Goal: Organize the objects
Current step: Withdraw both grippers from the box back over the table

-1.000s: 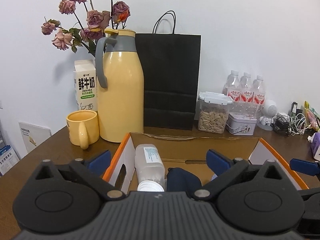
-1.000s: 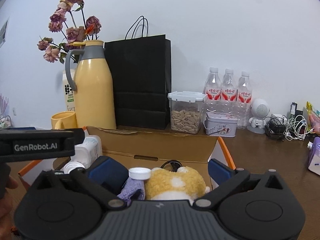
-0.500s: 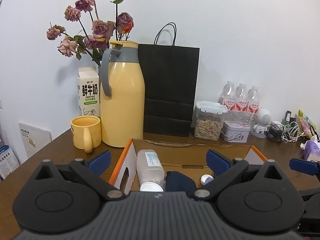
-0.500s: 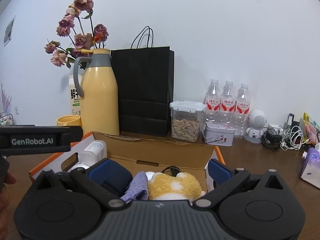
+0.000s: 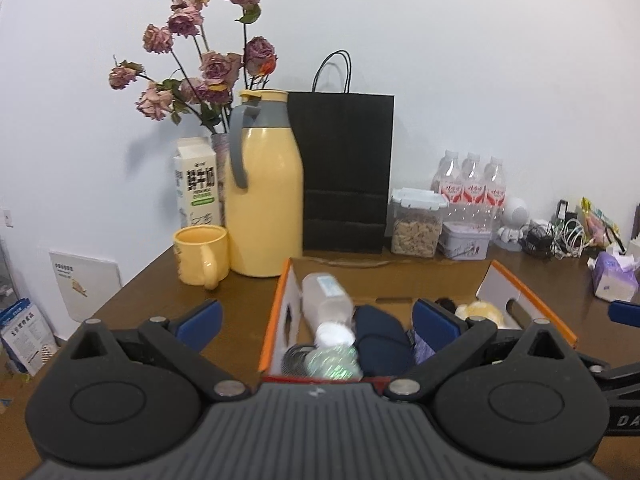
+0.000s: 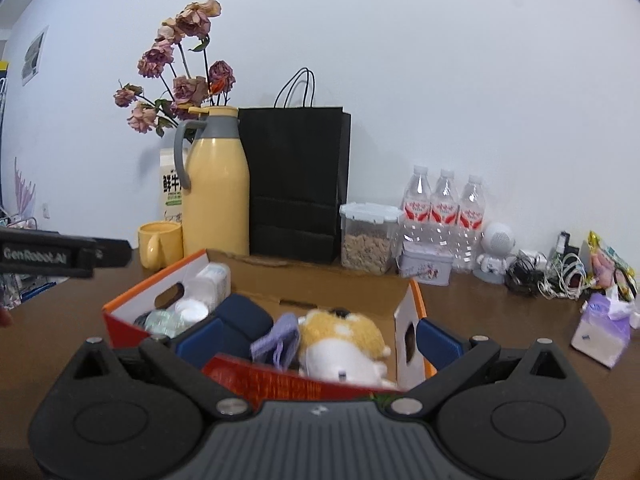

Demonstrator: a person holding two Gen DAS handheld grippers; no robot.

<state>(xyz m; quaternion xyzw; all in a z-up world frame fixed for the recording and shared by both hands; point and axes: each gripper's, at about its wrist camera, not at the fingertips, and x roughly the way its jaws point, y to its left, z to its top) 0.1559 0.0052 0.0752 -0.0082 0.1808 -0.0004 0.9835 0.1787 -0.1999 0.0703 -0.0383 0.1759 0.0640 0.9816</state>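
Observation:
An open cardboard box with orange edges (image 5: pixel 276 320) (image 6: pixel 416 304) sits on the brown table. Inside lie a clear bottle with a white cap (image 5: pixel 326 304) (image 6: pixel 208 282), a dark blue pouch (image 5: pixel 380 336) (image 6: pixel 242 316), a lilac cloth (image 6: pixel 280 340) and a yellow-and-white plush toy (image 6: pixel 340 340) (image 5: pixel 478 312). My left gripper (image 5: pixel 316 322) is open and empty, its fingers straddling the box's left side. My right gripper (image 6: pixel 320 340) is open and empty, raised at the box's near right side.
Behind the box stand a yellow mug (image 5: pixel 202 256), a yellow thermos jug (image 5: pixel 264 200), a milk carton (image 5: pixel 196 184), dried roses (image 5: pixel 200 76), a black paper bag (image 5: pixel 346 172), a nut jar (image 5: pixel 416 224), a tin (image 5: pixel 466 240), water bottles (image 5: pixel 472 188). Cables (image 6: pixel 552 272) and a tissue pack (image 6: pixel 604 328) lie right.
Both grippers have pulled back and risen away from the box, staying open. More of the box and its contents shows now.

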